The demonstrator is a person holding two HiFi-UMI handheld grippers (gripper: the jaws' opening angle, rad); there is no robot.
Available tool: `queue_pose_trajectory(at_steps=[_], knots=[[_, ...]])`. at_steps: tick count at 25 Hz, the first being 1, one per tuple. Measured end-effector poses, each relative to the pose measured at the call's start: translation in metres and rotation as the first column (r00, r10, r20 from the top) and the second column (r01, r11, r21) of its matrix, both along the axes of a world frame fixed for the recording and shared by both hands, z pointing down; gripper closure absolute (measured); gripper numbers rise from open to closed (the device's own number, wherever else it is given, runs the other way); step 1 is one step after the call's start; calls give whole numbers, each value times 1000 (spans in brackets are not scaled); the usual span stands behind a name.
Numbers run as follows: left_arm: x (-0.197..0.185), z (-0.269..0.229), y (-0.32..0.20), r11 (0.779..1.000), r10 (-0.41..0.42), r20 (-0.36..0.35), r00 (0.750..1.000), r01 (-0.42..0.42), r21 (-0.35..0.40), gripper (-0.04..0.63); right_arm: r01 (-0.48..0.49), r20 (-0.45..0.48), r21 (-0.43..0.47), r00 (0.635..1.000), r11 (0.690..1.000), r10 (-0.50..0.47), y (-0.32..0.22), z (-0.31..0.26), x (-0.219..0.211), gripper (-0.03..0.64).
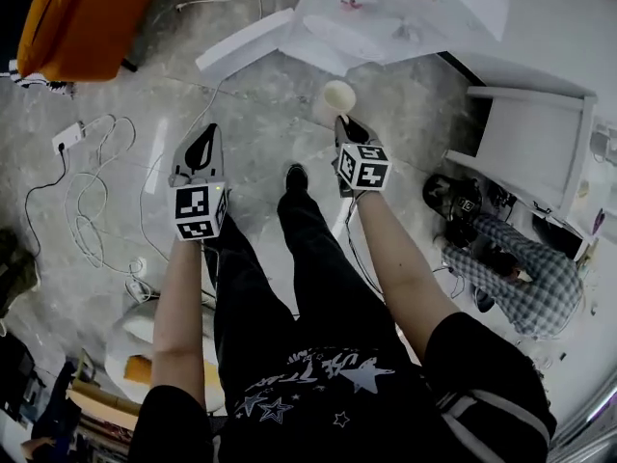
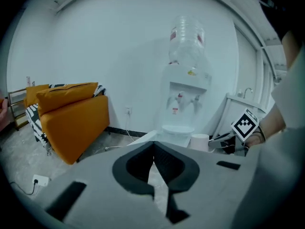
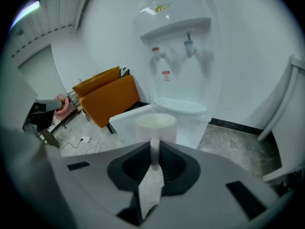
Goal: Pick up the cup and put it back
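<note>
Cup [image 3: 156, 125] pinched in right claw [image 3: 155, 150], grip visible only in right gripper view; left claw [image 2: 153, 144] closed.

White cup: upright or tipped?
Upright. The white cylindrical cup shows a level rim on top in the right gripper view; the head view looks into its mouth. The right hand-held gripper pinches its handle.

from the head we look steeply down at the floor [image 1: 260, 123]; both gripper views face the water dispenser [image 2: 185, 97], shared by all.
</note>
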State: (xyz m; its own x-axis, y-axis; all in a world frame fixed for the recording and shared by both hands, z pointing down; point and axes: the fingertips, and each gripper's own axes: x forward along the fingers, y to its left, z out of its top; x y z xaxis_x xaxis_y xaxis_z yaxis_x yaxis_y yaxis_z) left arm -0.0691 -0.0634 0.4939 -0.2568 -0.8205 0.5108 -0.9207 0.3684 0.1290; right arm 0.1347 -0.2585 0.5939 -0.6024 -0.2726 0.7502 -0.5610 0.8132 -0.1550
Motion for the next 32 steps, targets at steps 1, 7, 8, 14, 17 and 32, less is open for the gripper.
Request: queue_pose_trajectory(at_steps=[1, 7, 8, 14, 17, 32], knots=[[-3, 12, -2, 1000, -31, 2, 1000, 31, -2, 586, 23, -10, -1, 1000, 1000, -23, -7, 16, -3, 571], [1, 93, -23, 1000, -28, -24, 999, 28, 1, 586, 24, -32, -19, 999, 1000, -24, -49, 105, -8, 572], [2, 108, -23, 1000, -19, -23, 1000, 19, -8, 586, 22, -41, -17, 999, 1000, -22, -54, 120, -8, 572], [-6, 186, -21, 1000, 16, -11, 1000, -17, -25, 586, -34, -42, 12, 999, 999, 35, -85, 202, -19, 572], [-17, 219, -28, 1000, 21, -5, 1000, -21, -12, 586, -63, -12, 34, 998, 997, 63, -106, 240, -36, 572], [-30, 357, -81, 997, -22, -48, 999, 25, 71, 586, -198, 71, 187, 980, 962, 188, -229, 352, -90, 571]])
